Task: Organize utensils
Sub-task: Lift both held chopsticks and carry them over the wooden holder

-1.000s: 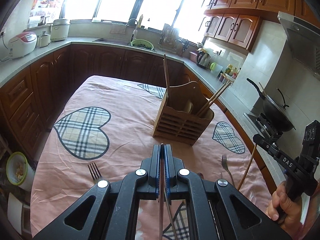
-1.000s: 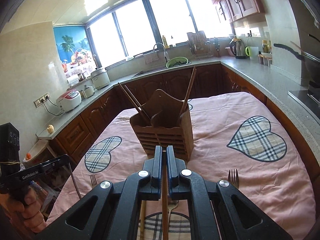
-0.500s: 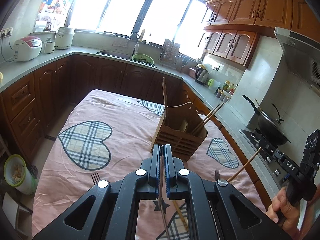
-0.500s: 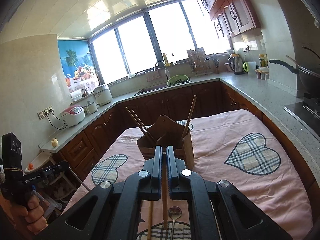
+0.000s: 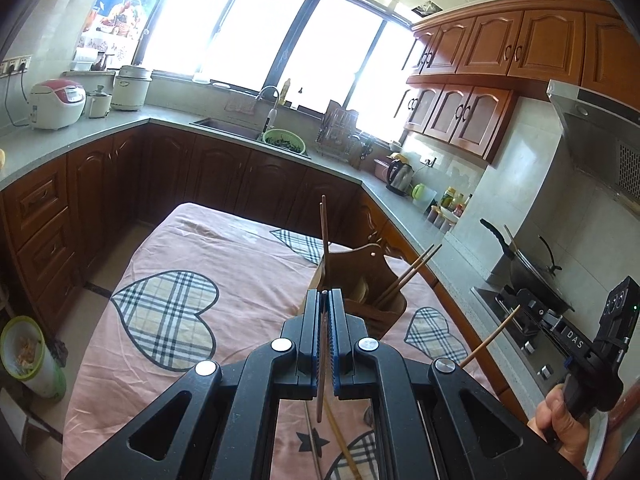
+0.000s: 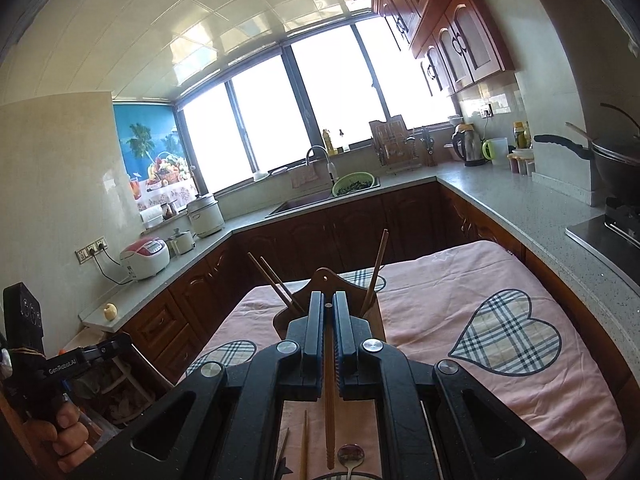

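Both grippers have risen since a second ago, so the wooden holder (image 5: 360, 292) sits lower and smaller ahead of each. Left gripper (image 5: 325, 312) is clamped on a dark chopstick (image 5: 320, 360), pinched upright between nearly touching jaws, its lower end hanging free above the pink tablecloth (image 5: 240, 248). Right gripper (image 6: 329, 320) likewise pinches a lighter chopstick (image 6: 329, 400), long axis running down toward the cloth. Seen from either tool, the holder lies straight ahead and below, its open top facing up, so each stick probably needs to travel forward and then drop end-first. Neither hand looks clearly nearer. Inside the holder, two chopsticks (image 5: 412, 272) lean out one side and a single one (image 5: 323, 228) stands at the other; these could snag an incoming tip. Nearer than the holder, a spoon (image 6: 350, 454) and loose chopsticks (image 6: 304, 440) lie on the cloth
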A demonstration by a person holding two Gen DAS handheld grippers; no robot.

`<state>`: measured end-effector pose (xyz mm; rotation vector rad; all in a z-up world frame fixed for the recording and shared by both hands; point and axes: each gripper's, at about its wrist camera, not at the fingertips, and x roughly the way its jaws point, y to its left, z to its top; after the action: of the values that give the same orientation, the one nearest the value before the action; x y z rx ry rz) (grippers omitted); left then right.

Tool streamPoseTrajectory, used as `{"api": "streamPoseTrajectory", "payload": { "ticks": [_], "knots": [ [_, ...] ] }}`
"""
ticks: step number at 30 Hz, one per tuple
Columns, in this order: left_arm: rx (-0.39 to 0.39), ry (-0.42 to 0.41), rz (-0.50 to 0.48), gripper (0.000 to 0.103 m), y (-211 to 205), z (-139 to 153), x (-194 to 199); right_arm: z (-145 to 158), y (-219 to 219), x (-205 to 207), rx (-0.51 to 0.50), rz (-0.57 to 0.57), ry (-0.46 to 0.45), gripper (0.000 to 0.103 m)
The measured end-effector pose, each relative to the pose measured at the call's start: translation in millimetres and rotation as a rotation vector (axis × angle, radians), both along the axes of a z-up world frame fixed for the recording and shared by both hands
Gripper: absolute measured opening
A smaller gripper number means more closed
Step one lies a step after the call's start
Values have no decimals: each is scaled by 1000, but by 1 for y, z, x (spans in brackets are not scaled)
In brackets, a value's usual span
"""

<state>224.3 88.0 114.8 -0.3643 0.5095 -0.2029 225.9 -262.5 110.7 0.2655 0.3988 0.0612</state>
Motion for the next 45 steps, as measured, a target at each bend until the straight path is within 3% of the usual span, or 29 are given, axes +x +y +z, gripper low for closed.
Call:
{"api": "streamPoseTrajectory", "payload": {
  "ticks": [14,24,35,45],
  "knots": [
    [-32,-149,28,2,1,30,58,44,-12,52,12,-44,-123,4],
    [-41,-177,39,2,-7,12,121,57,-26,94,13,-105,-177,4],
    [-56,-101,70,2,-23,-54,202,9,-37,127,19,-146,-115,4],
    [-12,9,37,2,-52,-87,253,-41,-37,147,51,-126,0,4]
  ]
}}
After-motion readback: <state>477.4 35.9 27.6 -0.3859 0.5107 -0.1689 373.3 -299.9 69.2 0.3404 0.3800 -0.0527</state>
